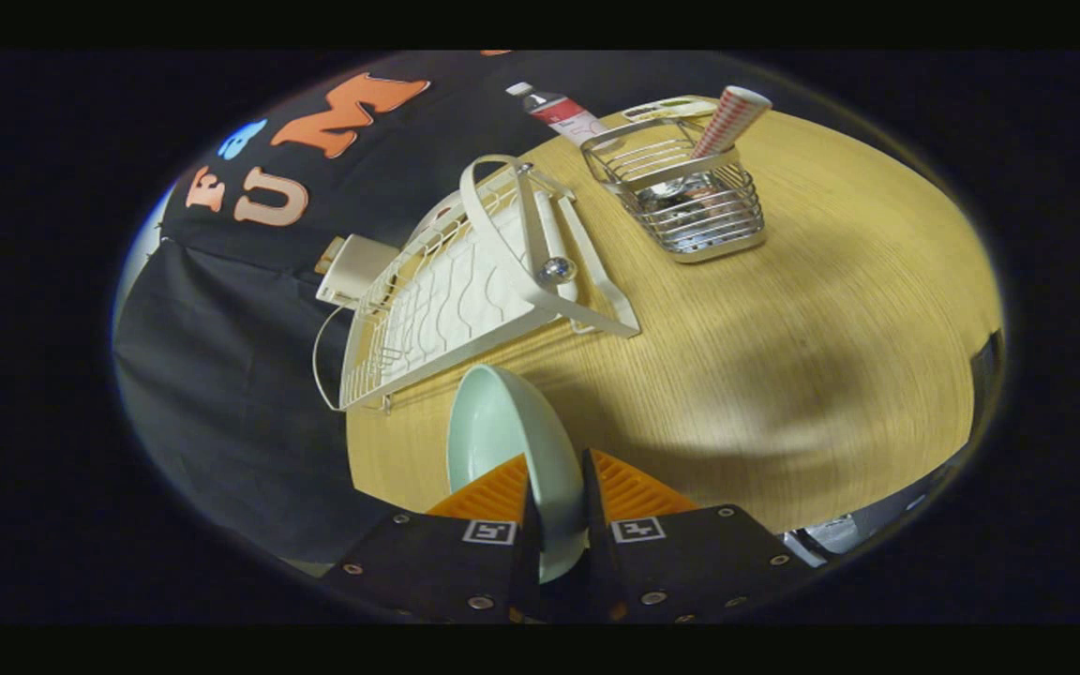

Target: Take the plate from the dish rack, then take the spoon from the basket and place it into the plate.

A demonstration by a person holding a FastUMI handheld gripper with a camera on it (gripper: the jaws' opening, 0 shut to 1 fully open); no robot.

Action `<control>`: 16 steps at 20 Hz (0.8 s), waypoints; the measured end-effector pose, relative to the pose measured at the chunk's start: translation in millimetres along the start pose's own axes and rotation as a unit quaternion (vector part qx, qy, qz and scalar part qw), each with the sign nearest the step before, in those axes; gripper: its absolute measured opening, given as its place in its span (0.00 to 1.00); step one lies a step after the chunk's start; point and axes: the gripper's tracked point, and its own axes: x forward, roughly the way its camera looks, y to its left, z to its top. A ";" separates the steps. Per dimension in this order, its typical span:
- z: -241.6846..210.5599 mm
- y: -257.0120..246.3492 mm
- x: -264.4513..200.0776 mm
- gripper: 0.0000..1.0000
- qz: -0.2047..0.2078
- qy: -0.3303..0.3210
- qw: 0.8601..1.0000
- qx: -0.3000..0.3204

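A pale green plate (502, 436) stands on edge between my fingers, with my gripper (554, 497) shut on its rim. It hangs over the wooden table (784, 375), just in front of the white dish rack (465, 281), which holds no dishes. Beyond the rack, further along the table, stands a wire basket (690, 197). Something shiny lies at its bottom; I cannot tell whether it is the spoon.
A red-and-white patterned paper cup (732, 117) leans in the basket. A small bottle with a red label (559, 111) lies behind the rack and basket. A white box (352, 267) sits at the rack's far side by the black cloth wall.
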 end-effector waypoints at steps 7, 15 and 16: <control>18.5 -9.0 -1.0 0.38 -0.023 -0.038 0.999 -0.022; 82.7 -34.4 -40.1 0.80 -0.103 -0.174 0.972 -0.118; 93.1 -39.7 -45.5 0.81 -0.116 -0.192 0.967 -0.121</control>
